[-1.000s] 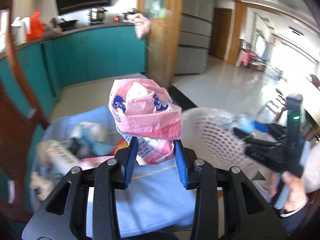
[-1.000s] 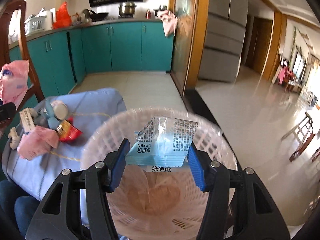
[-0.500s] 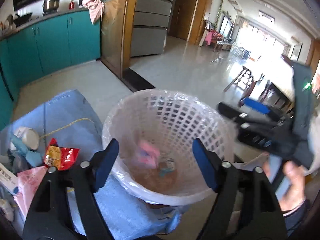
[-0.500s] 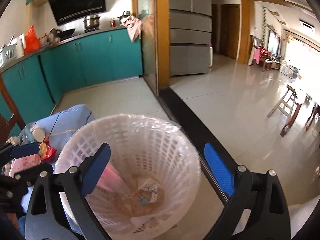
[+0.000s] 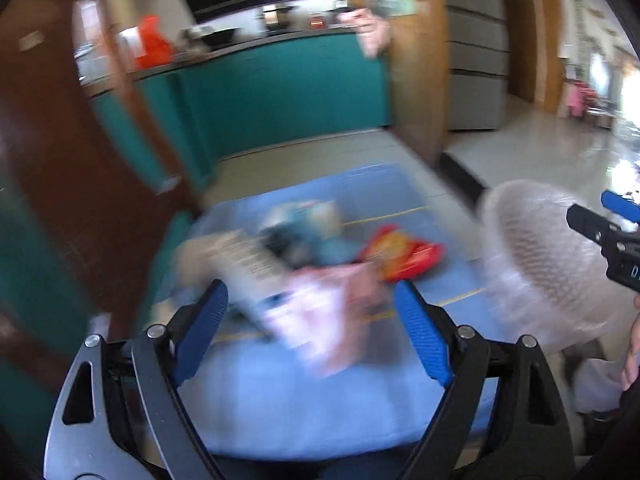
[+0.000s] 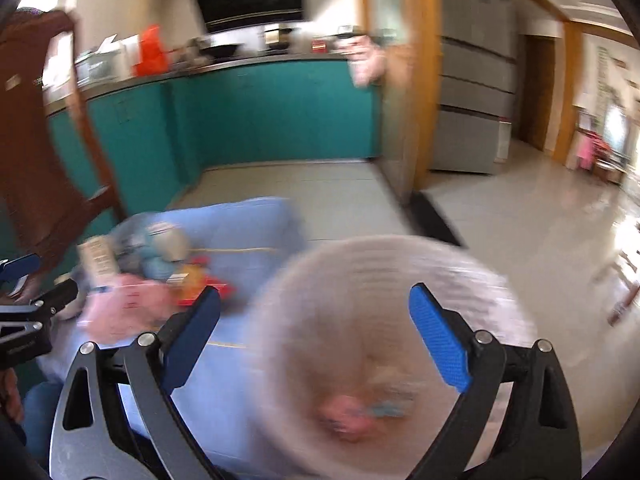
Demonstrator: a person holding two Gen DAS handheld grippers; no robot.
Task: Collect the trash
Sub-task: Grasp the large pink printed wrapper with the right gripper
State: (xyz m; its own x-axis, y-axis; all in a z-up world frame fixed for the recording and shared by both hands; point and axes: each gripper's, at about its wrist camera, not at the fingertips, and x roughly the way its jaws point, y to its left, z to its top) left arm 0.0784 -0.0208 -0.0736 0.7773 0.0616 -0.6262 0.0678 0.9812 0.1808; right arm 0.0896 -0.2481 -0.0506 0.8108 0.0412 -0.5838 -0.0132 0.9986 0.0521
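Observation:
Both views are motion-blurred. My left gripper (image 5: 310, 316) is open and empty, just above a pink wrapper (image 5: 320, 316) in a pile of trash on the blue cloth (image 5: 320, 400). A red-orange snack bag (image 5: 404, 254) and a white box (image 5: 244, 268) lie in the same pile. My right gripper (image 6: 314, 328) is open and empty, over the left rim of the white mesh basket (image 6: 384, 280). A pink wrapper (image 6: 344, 416) and a light blue packet (image 6: 390, 406) lie in the basket's bottom. The basket (image 5: 540, 256) and the right gripper also show at right in the left wrist view.
A dark wooden chair back (image 5: 80, 160) rises at the left of the cloth. Teal kitchen cabinets (image 5: 288, 92) stand behind. A wooden door frame (image 6: 404, 80) and grey fridge (image 6: 472, 80) are further back, with tiled floor (image 6: 520, 208) to the right.
A second ago each gripper held a wrapper; both dropped them into the basket and opened. My left gripper has since swung back left over the trash pile. My right gripper has turned leftward.

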